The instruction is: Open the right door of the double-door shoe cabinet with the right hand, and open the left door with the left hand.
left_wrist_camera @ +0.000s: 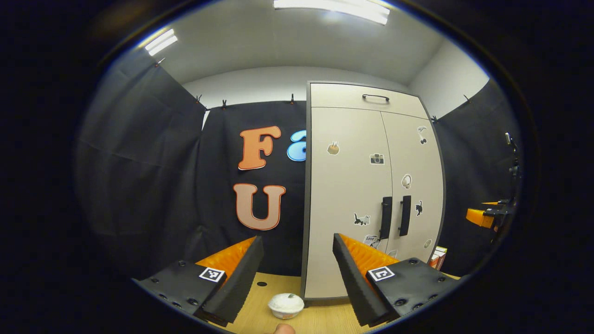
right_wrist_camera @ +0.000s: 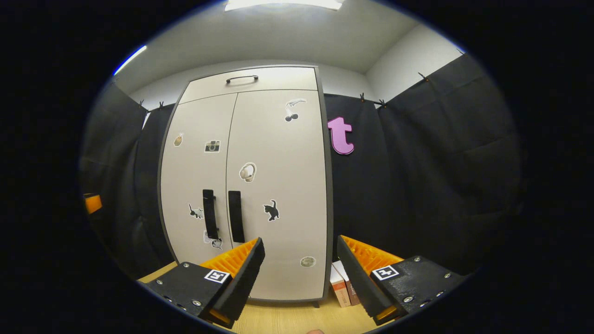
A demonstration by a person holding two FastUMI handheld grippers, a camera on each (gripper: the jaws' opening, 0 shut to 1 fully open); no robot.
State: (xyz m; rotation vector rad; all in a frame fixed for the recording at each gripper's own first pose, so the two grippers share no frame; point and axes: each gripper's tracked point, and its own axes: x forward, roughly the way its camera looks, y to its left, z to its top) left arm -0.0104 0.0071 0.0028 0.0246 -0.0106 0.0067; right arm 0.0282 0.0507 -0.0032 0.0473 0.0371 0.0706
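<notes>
left gripper: jaws being held wide apart, nothing gripped, well short of the shoe cabinet | right gripper: jaws being held apart, empty | cabinet being seen standing on the worktop, left door and right door both shut, handles side by side at the centre seam

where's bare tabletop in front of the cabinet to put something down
Free: the wooden tabletop before the beige double-door shoe cabinet. Crowded: the small boxes at its right foot and the white lidded cup near its left corner.
</notes>
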